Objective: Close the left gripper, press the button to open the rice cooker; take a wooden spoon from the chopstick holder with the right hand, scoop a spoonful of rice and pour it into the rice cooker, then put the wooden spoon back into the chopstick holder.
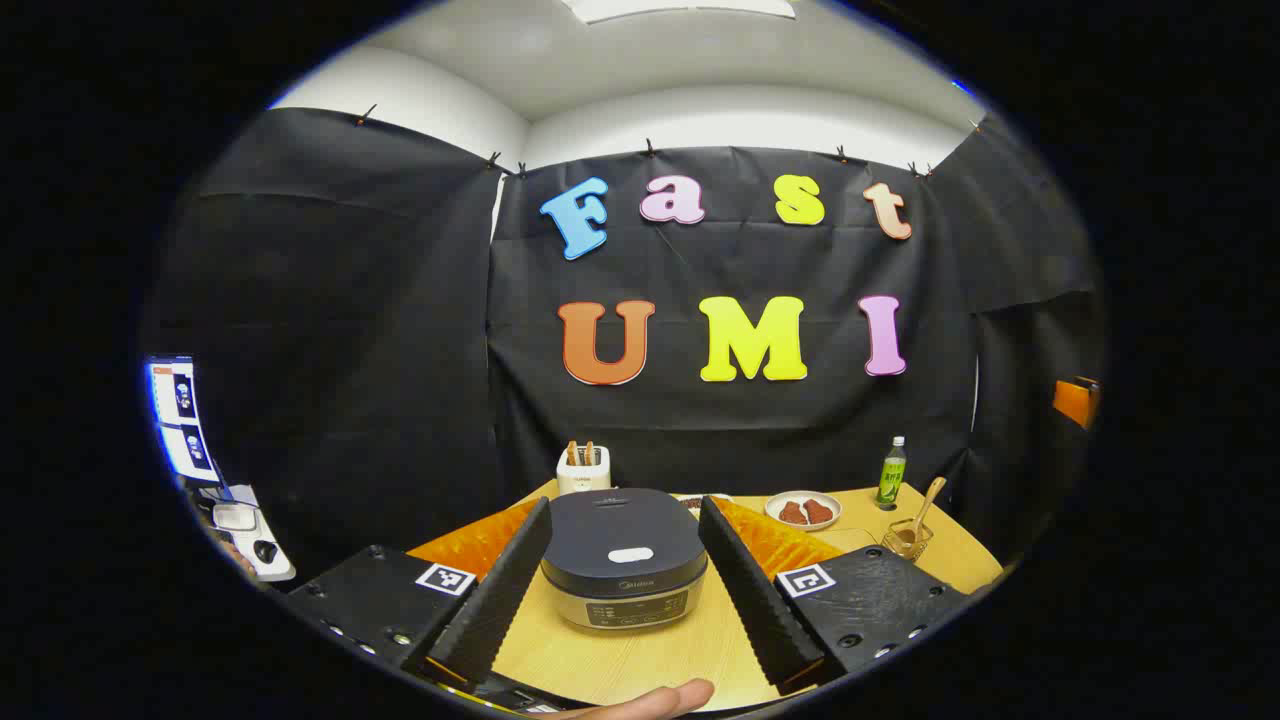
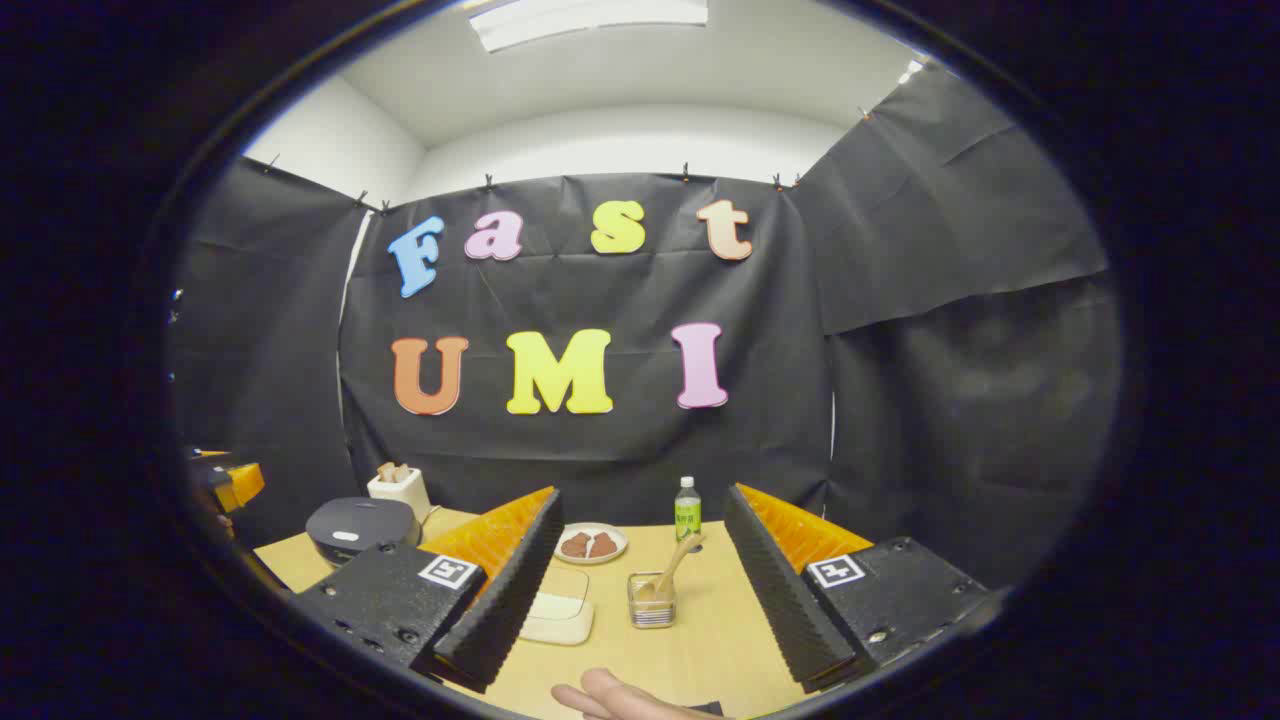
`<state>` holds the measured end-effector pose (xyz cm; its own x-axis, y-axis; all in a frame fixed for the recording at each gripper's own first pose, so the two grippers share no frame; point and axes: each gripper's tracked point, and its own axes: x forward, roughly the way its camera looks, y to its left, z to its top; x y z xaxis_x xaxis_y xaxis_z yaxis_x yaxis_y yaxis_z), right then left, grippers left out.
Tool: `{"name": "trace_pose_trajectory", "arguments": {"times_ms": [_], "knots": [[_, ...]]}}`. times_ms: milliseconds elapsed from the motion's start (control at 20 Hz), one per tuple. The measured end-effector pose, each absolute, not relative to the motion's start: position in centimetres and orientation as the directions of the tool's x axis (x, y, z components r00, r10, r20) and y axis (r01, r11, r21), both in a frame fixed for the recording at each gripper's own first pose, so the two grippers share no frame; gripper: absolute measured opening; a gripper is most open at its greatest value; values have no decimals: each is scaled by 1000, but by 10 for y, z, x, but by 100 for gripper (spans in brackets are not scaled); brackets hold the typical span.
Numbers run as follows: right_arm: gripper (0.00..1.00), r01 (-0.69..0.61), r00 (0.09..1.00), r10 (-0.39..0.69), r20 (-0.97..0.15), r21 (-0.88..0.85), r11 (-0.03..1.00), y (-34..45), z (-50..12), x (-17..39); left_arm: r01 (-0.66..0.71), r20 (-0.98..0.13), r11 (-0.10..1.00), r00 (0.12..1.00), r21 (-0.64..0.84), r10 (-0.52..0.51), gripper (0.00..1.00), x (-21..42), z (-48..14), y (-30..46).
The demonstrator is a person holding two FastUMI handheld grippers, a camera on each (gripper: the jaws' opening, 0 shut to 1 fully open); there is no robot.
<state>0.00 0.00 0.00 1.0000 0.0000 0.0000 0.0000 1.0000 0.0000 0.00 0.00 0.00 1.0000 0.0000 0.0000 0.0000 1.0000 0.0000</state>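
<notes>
Black cloth backs a wooden table [image 1: 640, 655]. Both tools, left tool [image 1: 622, 585] and right tool [image 2: 640, 590], gape apart, framing the shut rice cooker [image 1: 622, 555] and the spoon [image 2: 672, 570] in its holder [image 2: 651, 600] for approach.

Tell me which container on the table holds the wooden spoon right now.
The small clear chopstick holder, straight ahead between the right gripper's open fingers: the wooden spoon leans out of it. The shallow clear container beside it has no spoon.
</notes>
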Motion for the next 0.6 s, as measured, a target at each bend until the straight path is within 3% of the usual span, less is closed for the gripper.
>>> {"name": "trace_pose_trajectory", "arguments": {"times_ms": [600], "knots": [[100,7,1000,-7,25,-11,1000,-24,1,-7,63,6,998,998,1,-63,94,9,9,-29]]}}
